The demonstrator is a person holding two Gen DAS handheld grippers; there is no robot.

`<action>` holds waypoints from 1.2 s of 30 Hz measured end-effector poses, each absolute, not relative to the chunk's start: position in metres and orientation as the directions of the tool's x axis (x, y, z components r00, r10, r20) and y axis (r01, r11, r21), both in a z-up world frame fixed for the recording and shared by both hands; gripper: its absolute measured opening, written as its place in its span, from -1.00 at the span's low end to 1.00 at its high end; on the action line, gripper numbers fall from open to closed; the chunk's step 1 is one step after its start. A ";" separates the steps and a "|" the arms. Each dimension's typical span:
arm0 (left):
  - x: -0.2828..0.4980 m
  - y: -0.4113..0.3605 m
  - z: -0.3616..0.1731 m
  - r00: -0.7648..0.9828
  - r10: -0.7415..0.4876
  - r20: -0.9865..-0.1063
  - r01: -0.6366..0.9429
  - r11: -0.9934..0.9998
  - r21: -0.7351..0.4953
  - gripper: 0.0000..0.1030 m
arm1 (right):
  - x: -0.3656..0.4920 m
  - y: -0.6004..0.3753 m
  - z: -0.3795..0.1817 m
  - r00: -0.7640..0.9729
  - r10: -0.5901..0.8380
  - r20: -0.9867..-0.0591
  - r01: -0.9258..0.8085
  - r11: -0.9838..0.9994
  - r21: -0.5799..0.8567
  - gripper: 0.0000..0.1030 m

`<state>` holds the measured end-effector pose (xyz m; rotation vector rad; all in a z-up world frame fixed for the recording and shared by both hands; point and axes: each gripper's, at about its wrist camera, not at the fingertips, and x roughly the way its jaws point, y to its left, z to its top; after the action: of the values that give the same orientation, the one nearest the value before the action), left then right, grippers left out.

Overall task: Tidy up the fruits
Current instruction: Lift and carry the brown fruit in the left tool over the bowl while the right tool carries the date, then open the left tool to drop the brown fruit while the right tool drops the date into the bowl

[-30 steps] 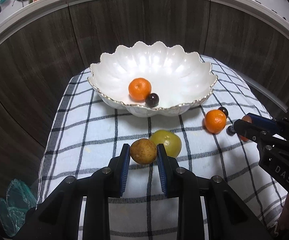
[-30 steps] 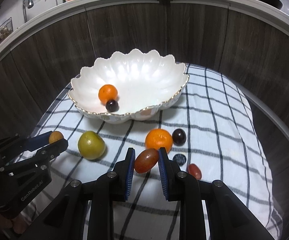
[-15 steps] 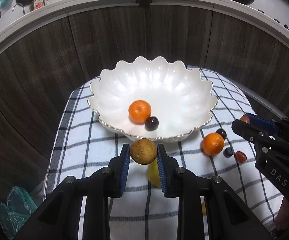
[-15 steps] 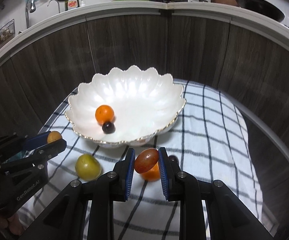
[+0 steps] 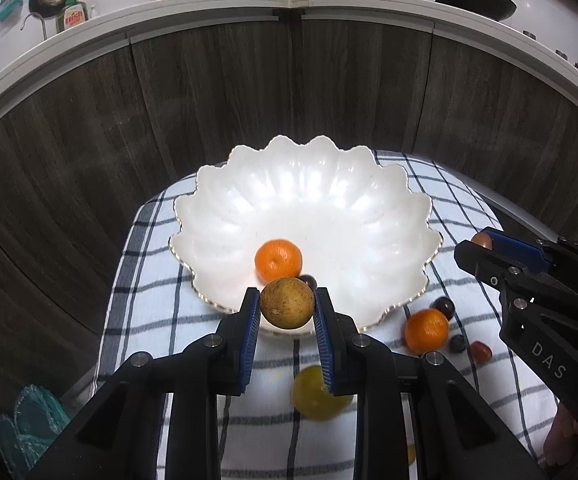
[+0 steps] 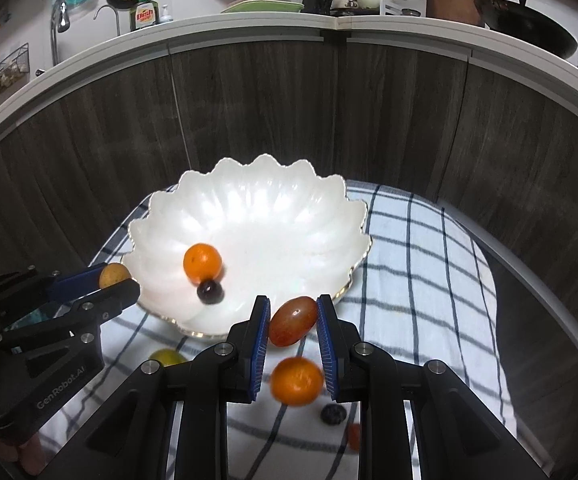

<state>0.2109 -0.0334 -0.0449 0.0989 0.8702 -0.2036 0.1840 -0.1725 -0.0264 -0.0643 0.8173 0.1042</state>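
A white scalloped bowl stands on a checked cloth. It holds an orange and a dark grape. My left gripper is shut on a brown round fruit, held above the bowl's near rim. My right gripper is shut on a red oval tomato, held above the bowl's near right rim. On the cloth lie a second orange, a yellow-green fruit, dark berries and a small red tomato.
Dark wood cabinet fronts rise close behind the cloth-covered surface, under a white counter with dishes, a wok and a soap bottle. A green glass object sits low at the left.
Both grippers have lifted with their fruits off the cloth and moved up toward the bowl. The loose fruits on the cloth now lie below the fingers.
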 end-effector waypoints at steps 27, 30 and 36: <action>0.259 -0.026 -0.067 0.590 -0.099 -0.802 0.164 0.987 -0.001 -0.47 | 0.244 -0.175 -0.038 0.636 0.078 -0.768 -0.113 0.994 0.007 -0.51; 0.259 -0.024 -0.067 0.590 -0.101 -0.801 0.158 0.987 -0.008 -0.26 | 0.248 -0.175 -0.040 0.627 0.081 -0.775 -0.113 0.994 0.013 -0.51; 0.260 -0.023 -0.067 0.599 -0.090 -0.795 0.147 0.989 -0.001 0.01 | 0.250 -0.175 -0.041 0.615 0.089 -0.784 -0.114 0.993 0.024 -0.49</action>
<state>0.2596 -0.0230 -0.0674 0.0670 0.9180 -0.1374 0.2500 -0.1753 -0.0414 -0.0297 0.9012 0.1175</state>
